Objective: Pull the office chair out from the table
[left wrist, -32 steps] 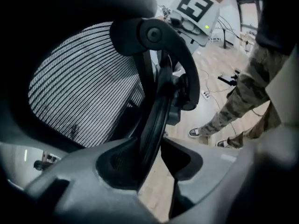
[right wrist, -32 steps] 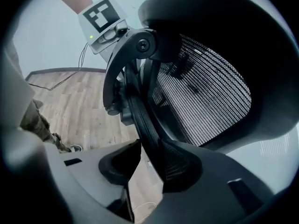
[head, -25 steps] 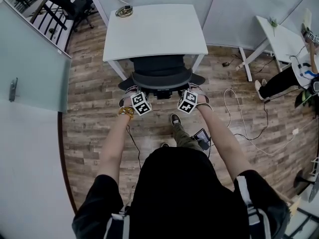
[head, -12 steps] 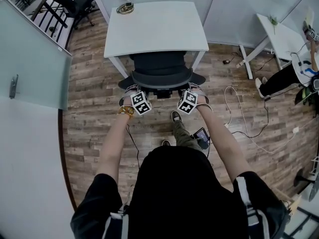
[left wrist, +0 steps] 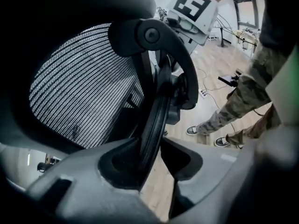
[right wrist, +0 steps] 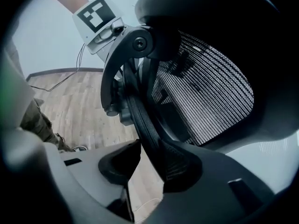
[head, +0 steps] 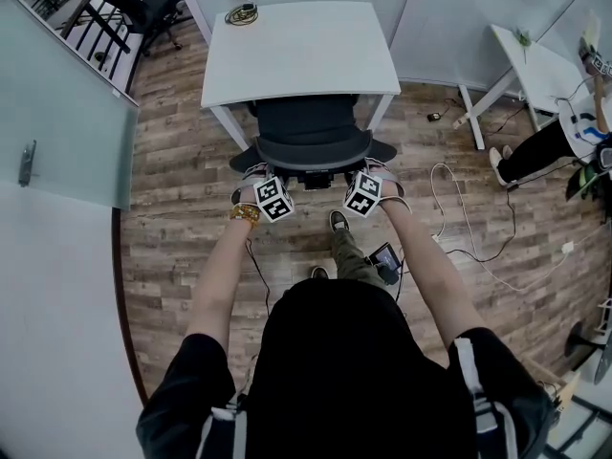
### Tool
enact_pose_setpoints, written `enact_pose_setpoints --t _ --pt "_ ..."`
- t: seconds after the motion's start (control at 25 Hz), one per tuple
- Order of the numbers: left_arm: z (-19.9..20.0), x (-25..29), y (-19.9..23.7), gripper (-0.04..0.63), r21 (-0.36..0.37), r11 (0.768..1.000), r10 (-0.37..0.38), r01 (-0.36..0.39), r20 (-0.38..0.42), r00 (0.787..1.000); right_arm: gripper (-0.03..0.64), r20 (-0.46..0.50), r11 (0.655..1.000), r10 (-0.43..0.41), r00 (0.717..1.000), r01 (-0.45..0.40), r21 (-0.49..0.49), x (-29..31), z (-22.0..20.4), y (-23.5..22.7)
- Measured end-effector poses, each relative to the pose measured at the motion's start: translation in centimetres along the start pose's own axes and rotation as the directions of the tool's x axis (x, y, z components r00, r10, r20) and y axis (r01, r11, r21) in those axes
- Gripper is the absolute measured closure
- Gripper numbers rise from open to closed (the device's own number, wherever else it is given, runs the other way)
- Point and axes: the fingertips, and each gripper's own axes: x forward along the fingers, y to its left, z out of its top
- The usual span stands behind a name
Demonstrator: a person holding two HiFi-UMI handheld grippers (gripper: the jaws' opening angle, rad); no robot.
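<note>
A black mesh office chair (head: 311,148) stands with its seat partly under the white table (head: 301,51), its backrest toward me. My left gripper (head: 254,173) is at the backrest's left edge and my right gripper (head: 379,168) at its right edge. In the left gripper view the backrest's thin black rim (left wrist: 156,120) runs between the jaws of the left gripper (left wrist: 156,160), against the left jaw, with floor showing between it and the other jaw. The right gripper (right wrist: 149,164) mirrors this: the rim (right wrist: 140,120) lies against its right jaw with a gap to the other.
A coiled cable (head: 239,14) lies on the table's far left corner. Loose cables (head: 459,228) trail over the wood floor at right, near a second white table (head: 535,75) and a seated person (head: 545,151). A glass partition (head: 67,113) stands at left.
The chair back and both grippers have come slightly toward me, and a little more of the seat shows in front of the table edge.
</note>
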Motion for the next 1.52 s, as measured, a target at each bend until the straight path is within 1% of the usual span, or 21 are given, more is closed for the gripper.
enact_pose_setpoints --t 0.6,0.88,1.0,1.12,1.2,1.32,1.52 --pt "-0.7 -2.0 -3.3 0.439 0.009 1.0 0.016 -0.016 0.011 1.0 0.495 0.009 1.0 -0.01 1.0 0.01 -0.012 -2.0 -0.3 3.4" --pt "-1.1 -2.5 -4.9 0.439 0.01 1.0 0.021 -0.021 0.004 1.0 0.494 0.011 1.0 -0.025 1.0 0.025 -0.01 -2.7 -0.6 4.8" --pt "-0.9 -2.9 -5.9 0.439 0.005 1.0 0.014 -0.015 0.004 1.0 0.492 0.007 1.0 -0.024 1.0 0.024 -0.014 -3.2 -0.9 5.6" --pt "-1.1 -3.4 -6.3 0.436 0.004 1.0 0.029 -0.029 -0.005 1.0 0.493 0.0 1.0 -0.01 1.0 0.01 -0.008 -3.6 -0.8 6.4" --pt "-1.3 -3.7 -6.7 0.434 0.001 1.0 0.025 -0.025 -0.009 1.0 0.494 -0.005 1.0 -0.002 1.0 0.002 -0.007 -3.9 -0.7 6.8" --pt "-1.5 -4.2 -7.4 0.435 -0.002 1.0 0.015 -0.015 -0.01 1.0 0.494 -0.012 1.0 -0.006 1.0 0.006 -0.012 -4.4 -0.9 7.5" --pt "-1.6 -4.9 -8.6 0.431 0.008 1.0 0.027 -0.027 -0.017 0.999 0.495 -0.007 1.0 -0.015 1.0 0.015 -0.017 -5.3 -1.3 9.1"
